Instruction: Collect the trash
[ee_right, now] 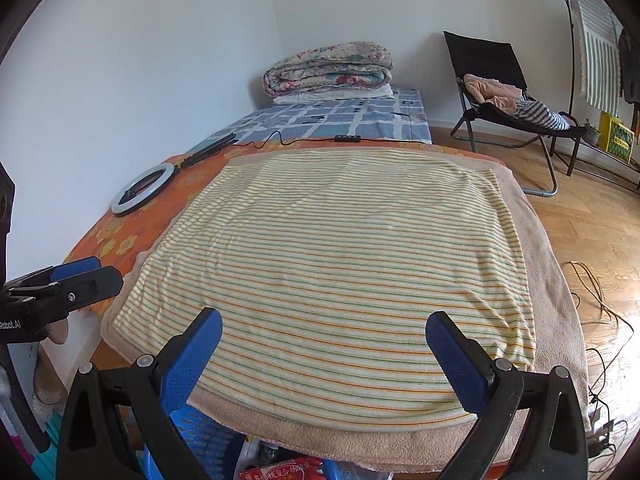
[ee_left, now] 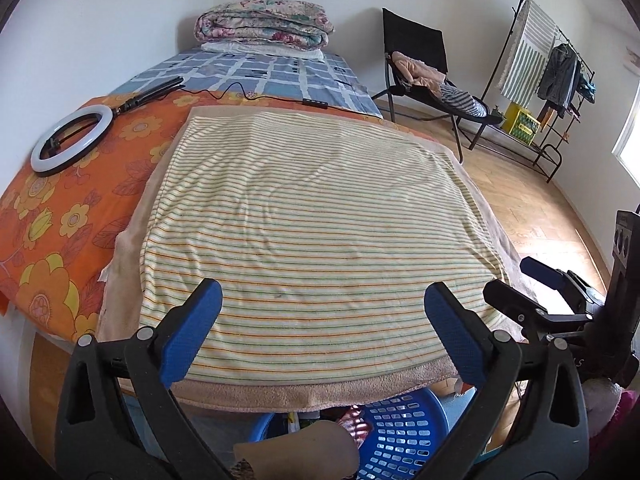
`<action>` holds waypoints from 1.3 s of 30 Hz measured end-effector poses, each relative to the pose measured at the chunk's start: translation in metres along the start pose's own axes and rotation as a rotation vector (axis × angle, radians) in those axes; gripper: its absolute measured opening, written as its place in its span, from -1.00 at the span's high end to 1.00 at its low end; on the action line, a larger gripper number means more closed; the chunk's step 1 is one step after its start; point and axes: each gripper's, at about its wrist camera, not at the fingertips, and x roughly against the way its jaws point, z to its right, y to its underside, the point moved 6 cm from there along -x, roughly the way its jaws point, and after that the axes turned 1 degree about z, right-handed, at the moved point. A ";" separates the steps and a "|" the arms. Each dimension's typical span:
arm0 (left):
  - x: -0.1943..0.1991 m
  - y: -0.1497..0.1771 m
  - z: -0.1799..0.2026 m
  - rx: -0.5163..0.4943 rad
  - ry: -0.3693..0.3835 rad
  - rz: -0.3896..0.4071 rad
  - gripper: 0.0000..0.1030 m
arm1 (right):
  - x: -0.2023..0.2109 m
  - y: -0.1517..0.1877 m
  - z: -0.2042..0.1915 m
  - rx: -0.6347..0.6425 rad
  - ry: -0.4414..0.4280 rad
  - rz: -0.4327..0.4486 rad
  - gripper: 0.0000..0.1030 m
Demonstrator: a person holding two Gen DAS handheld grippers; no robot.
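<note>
**Both grippers open above the bed's foot, trash in the blue basket below**

Nearest, at the bottom edge: left gripper and right gripper, each with jaws spread wide and nothing between the blue pads. Side by side over the near end of the bed, the right gripper's tip visible at the right edge of the left wrist view.

Just beneath, tucked under the bed's near edge: a blue perforated basket, holding trash — a red printed wrapper and other packaging, partly hidden. A brown cardboard-like piece just beside the basket, closest to the left camera.

Ahead: a striped towel lying flat over a peach towel, covering the near half of the bed. Left of it, on the orange floral sheet, a ring light flat on its side, cable trailing across to an inline remote.

Farther: blue checked sheet, with a folded floral quilt stacked on a white pillow against the wall.

Far right, on the wooden floor: a black folding chair heaped with clothes, and a clothes rack with hanging garments.
</note>
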 end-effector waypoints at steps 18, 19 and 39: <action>-0.003 0.011 0.007 -0.022 0.015 -0.025 -0.99 | -0.009 0.010 0.006 -0.074 -0.026 -0.042 -0.99; -0.003 0.012 0.008 -0.026 0.016 -0.025 -0.99 | -0.009 0.010 0.006 -0.075 -0.026 -0.041 -0.99; -0.002 0.011 0.011 -0.041 0.013 -0.024 -0.99 | -0.011 0.012 0.009 -0.083 -0.009 -0.047 -0.99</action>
